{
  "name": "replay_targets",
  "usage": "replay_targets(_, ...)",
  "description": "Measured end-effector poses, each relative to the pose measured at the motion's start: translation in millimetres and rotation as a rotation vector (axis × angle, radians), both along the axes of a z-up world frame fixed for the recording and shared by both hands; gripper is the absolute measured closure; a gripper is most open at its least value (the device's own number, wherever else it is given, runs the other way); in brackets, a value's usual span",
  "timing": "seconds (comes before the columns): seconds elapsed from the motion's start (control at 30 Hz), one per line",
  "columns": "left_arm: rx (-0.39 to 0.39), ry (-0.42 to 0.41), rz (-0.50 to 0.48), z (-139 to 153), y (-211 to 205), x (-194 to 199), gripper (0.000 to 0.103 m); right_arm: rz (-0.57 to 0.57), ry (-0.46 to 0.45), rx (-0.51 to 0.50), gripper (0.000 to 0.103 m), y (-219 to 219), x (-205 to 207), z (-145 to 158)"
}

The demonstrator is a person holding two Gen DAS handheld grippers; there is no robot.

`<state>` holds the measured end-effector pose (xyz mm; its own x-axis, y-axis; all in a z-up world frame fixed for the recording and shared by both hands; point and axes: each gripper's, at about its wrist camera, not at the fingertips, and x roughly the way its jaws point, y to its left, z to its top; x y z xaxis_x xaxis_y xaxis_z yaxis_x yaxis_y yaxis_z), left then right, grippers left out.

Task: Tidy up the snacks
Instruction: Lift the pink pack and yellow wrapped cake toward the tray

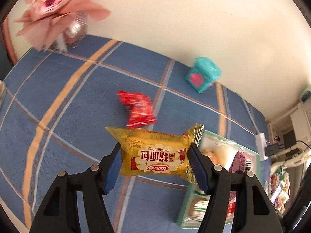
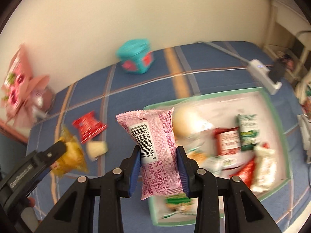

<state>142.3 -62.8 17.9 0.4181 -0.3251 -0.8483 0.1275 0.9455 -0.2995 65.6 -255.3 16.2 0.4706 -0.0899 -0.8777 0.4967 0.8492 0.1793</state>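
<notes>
My left gripper (image 1: 154, 160) pinches a glossy yellow bread packet (image 1: 155, 155), puffy and crinkle-edged, above the cloth; my right gripper (image 2: 158, 165) squeezes a matte pink packet (image 2: 155, 147) with a barcode, over the green-rimmed tray (image 2: 272, 104) of snacks; a red packet (image 1: 139, 109) lies on the blue checked tablecloth (image 1: 58, 97) by a cream wall (image 1: 184, 15).

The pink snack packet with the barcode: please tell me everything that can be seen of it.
The pink crinkly plastic snack packet is a sealed pillow-shaped pouch with a zigzag top edge. Its printed back faces the camera: a white barcode label, dense pink text and a small table. It stands roughly upright, leaning slightly left, pinched at its middle between the blue pads of the right tool. It is held in the air above the near-left corner of the green-rimmed tray.
</notes>
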Motion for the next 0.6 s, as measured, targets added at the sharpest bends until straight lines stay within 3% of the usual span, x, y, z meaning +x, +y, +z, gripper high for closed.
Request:
replay_targets(0.37,0.010,-0.062,-0.240,5,-115,-27,0.035,-0.287,0.097,-0.127,0.065,-111,-43,-14)
replay_targets(0.6,0.046,-0.094,-0.354,-8,-166,-43,0.035,-0.386,0.106,-0.151,0.065,-136,-59,-18)
